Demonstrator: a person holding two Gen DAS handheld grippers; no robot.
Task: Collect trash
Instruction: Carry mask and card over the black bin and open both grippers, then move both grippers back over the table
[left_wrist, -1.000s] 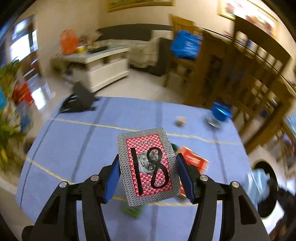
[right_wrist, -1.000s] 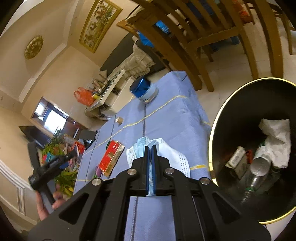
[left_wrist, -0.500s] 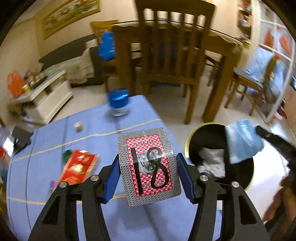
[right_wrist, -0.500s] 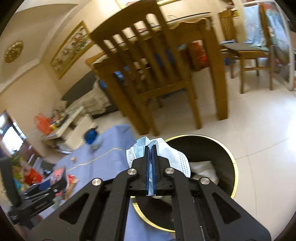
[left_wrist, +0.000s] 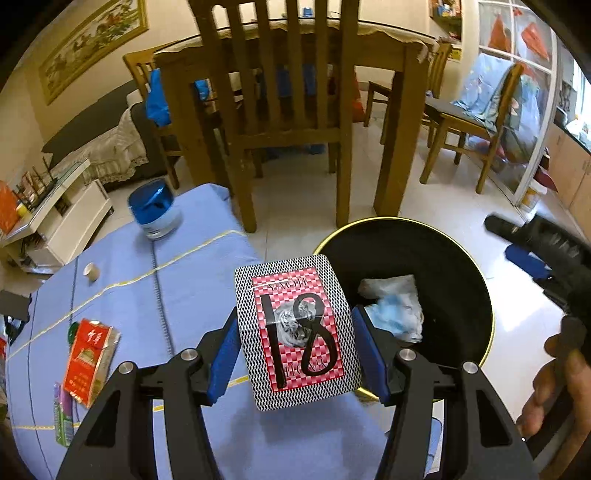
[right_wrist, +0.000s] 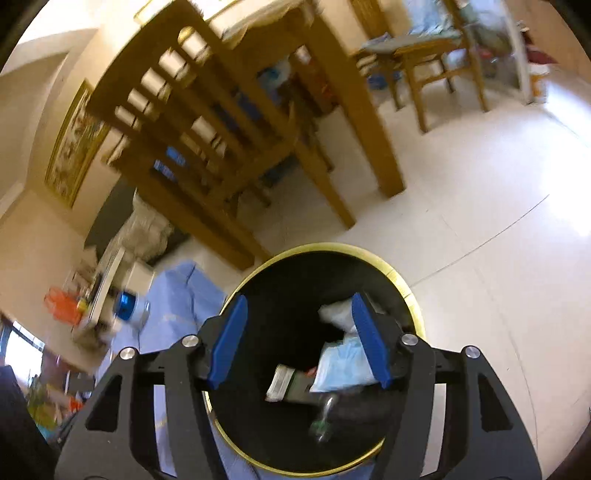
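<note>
Both claws sit over the black bin (left_wrist: 454, 254) at the lower right of the left wrist view; the left gripper (left_wrist: 295, 350) is clamped on a playing-card box (left_wrist: 297, 332), blue pads flat against its long sides so it stays upright and cannot twist; it hangs at the bin's near rim, seemingly poised to drop. Right gripper (right_wrist: 297, 336) has just been opening, jaws wide with nothing between them; the blue face mask (right_wrist: 343, 365) lies inside the bin below them, on top of other litter. On the blue tablecloth (left_wrist: 192, 288), at the lower left of the left view, a red packet (left_wrist: 88, 362) still waits, probably next.
</note>
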